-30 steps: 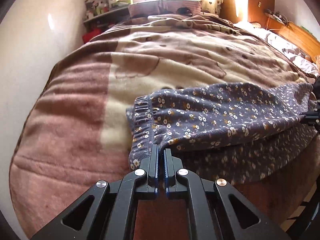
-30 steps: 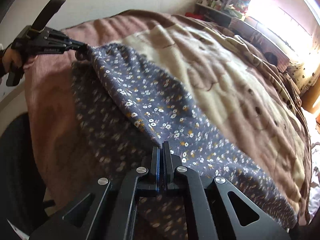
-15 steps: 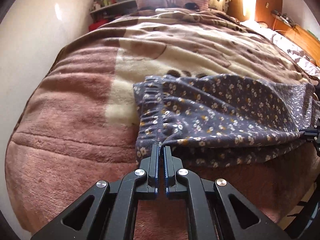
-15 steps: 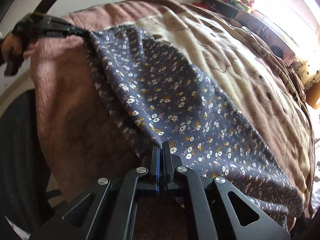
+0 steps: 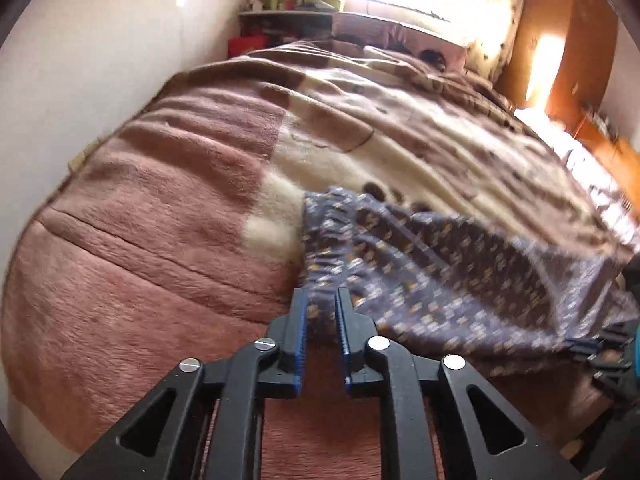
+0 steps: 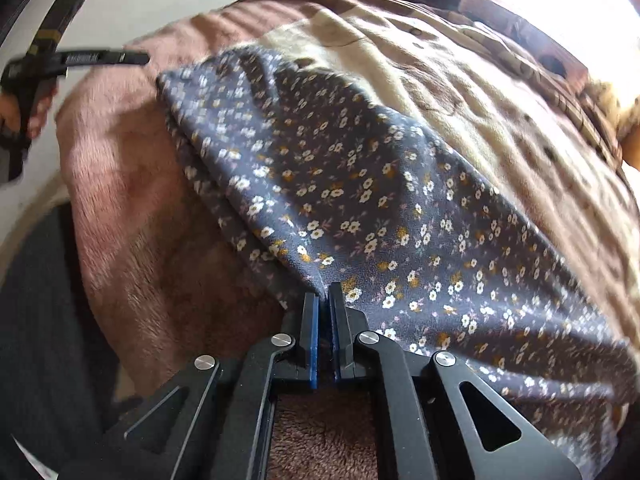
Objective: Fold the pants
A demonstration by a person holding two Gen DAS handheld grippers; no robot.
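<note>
The dark blue floral pants (image 5: 432, 272) lie folded lengthwise on the bed near its front edge, elastic waistband to the left. My left gripper (image 5: 321, 300) is open, its jaws apart just in front of the waistband with no cloth held. In the right wrist view the pants (image 6: 360, 184) stretch away from my right gripper (image 6: 325, 294), which is shut on their near edge. The left gripper (image 6: 100, 58) shows there at upper left, clear of the waistband corner. The right gripper (image 5: 600, 346) shows at the right edge of the left wrist view.
The bed carries a pink, cream and brown fleece blanket (image 5: 168, 216). A white wall (image 5: 80, 60) runs along the left. A shelf with small items (image 5: 288, 0) and a bright window stand at the head. A dark chair (image 6: 36, 320) is below the bed edge.
My left gripper has opened and let go of the waistband, which now lies on the blanket; the gripper has drawn back. My right gripper stays shut on the pants, lowered toward the bed.
</note>
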